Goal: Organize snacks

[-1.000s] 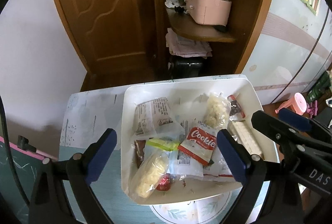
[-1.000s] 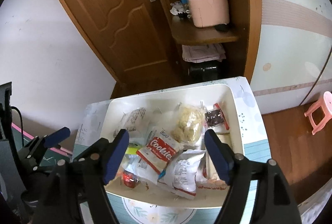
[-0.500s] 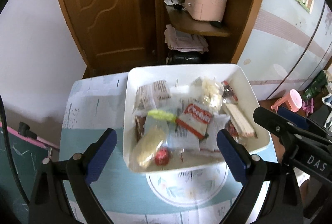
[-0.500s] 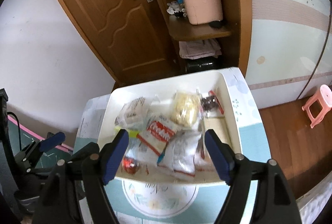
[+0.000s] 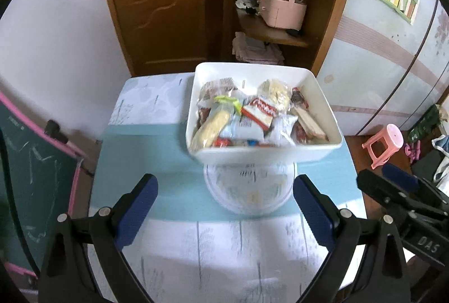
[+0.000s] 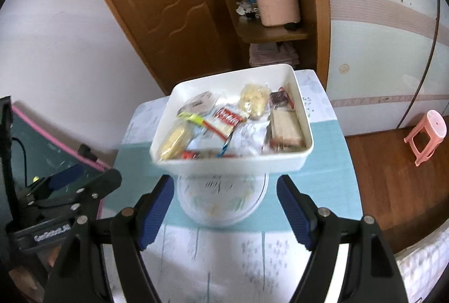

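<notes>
Both my grippers, left (image 5: 224, 211) and right (image 6: 226, 209), are hanging wide open (holding nothing) near the snack-filled white bin (image 5: 266, 153)

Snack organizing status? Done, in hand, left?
Done: the snack packets, red cookie pack included, sit piled in the white bin on the table; none lie outside it. In hand: nothing; the left tool and right tool are both open, short of the bin. Left: possibly nothing, unless the jumbled pile needs sorting.

Snack pkts (image 5: 256, 113) in bin (image 5: 265, 153), on table (image 5: 157, 151).
</notes>
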Demonstrator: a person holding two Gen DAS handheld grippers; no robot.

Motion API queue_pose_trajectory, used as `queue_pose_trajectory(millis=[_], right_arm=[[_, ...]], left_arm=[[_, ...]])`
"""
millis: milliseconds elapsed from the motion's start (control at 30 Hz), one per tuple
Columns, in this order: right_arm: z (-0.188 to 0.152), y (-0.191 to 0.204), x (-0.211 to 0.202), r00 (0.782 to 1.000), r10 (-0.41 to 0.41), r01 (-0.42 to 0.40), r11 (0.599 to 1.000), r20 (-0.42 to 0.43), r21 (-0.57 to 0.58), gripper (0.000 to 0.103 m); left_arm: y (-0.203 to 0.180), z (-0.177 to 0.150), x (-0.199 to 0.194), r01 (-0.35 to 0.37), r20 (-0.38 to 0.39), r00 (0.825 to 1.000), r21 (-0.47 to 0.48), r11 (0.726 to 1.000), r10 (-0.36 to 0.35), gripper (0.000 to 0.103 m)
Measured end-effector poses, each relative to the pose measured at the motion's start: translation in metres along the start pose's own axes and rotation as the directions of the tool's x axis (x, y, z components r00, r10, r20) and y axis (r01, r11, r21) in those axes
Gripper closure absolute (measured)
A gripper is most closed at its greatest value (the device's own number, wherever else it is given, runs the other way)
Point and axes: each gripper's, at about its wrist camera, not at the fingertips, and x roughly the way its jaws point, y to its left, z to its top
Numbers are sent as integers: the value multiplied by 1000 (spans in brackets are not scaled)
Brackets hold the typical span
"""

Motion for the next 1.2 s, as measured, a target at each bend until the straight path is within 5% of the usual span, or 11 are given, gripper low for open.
queue_pose_trajectory(millis=[500, 1200], right_arm=[[-62, 21, -105, 1000, 13, -12, 1000, 8, -29, 27], [-85, 36, -142, 999, 17, -14, 997, 46, -77, 27]], left_arm=[[-9, -73, -107, -48, 47, 998, -23, 999, 49, 6], [-21, -92, -144, -63, 97, 993, -19, 998, 64, 6]])
